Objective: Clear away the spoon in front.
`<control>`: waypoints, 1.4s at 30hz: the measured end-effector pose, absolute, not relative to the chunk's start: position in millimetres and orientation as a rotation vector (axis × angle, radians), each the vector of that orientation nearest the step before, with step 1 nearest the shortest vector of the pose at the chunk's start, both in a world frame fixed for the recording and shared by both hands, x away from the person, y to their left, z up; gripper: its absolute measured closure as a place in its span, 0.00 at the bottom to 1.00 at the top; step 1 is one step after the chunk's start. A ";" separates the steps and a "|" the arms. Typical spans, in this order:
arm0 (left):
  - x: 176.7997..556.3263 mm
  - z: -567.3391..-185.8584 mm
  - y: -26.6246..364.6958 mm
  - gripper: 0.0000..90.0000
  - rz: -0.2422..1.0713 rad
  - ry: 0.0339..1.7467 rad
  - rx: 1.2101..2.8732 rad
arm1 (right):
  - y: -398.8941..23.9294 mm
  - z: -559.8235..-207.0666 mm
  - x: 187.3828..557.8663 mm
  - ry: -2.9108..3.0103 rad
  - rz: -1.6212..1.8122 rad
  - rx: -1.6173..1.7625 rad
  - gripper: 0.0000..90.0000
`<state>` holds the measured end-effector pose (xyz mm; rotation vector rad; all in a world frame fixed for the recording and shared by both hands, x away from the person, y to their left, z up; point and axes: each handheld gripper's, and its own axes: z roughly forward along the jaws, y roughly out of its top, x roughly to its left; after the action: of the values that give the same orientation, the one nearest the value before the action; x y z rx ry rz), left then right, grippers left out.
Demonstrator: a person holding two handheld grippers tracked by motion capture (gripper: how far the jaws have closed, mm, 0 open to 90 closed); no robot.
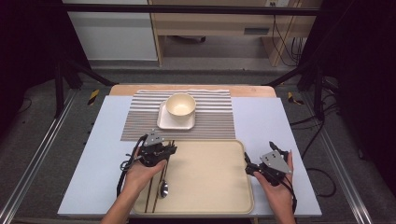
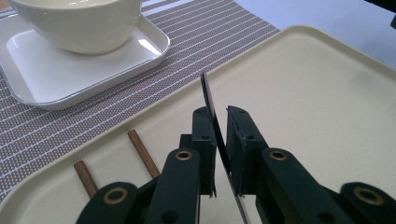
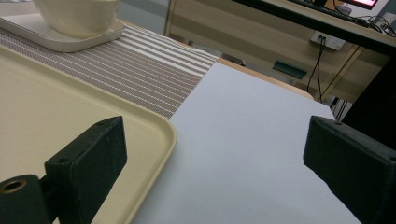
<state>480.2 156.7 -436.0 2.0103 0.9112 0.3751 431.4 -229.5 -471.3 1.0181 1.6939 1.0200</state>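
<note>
My left gripper [image 1: 163, 150] hovers over the left part of the beige tray [image 1: 210, 186], shut on the thin dark handle of a metal spoon [image 1: 164, 188]. The spoon's bowl hangs back toward the person. In the left gripper view the jaws [image 2: 219, 114] pinch the spoon handle [image 2: 208, 95], which sticks up edge-on between them. Two brown chopsticks [image 1: 150, 198] lie on the tray just left of the spoon, and their ends [image 2: 142, 153] show below the jaws. My right gripper [image 1: 259, 157] is at the tray's right edge, open, with nothing between its jaws [image 3: 215, 140].
A cream bowl [image 1: 181, 104] stands on a white square plate [image 1: 173, 123] on a striped placemat [image 1: 215, 116] beyond the tray. A pale sheet [image 1: 266, 121] covers the table. A black frame and floor rails surround the table.
</note>
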 end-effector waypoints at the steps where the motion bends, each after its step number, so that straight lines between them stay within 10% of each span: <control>1: 480.5 -436.4 156.5 0.91 0.371 0.913 2.009 | -229.4 -471.3 431.4 1.694 1.020 1.018 0.07; 42: 491.4 -458.7 134.1 0.85 0.365 0.969 2.133 | -226.9 -473.9 431.9 1.719 1.020 1.022 0.07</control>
<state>491.4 134.1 -458.7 2.1333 0.9691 0.3652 431.9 -226.9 -473.9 1.0221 1.7191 1.0201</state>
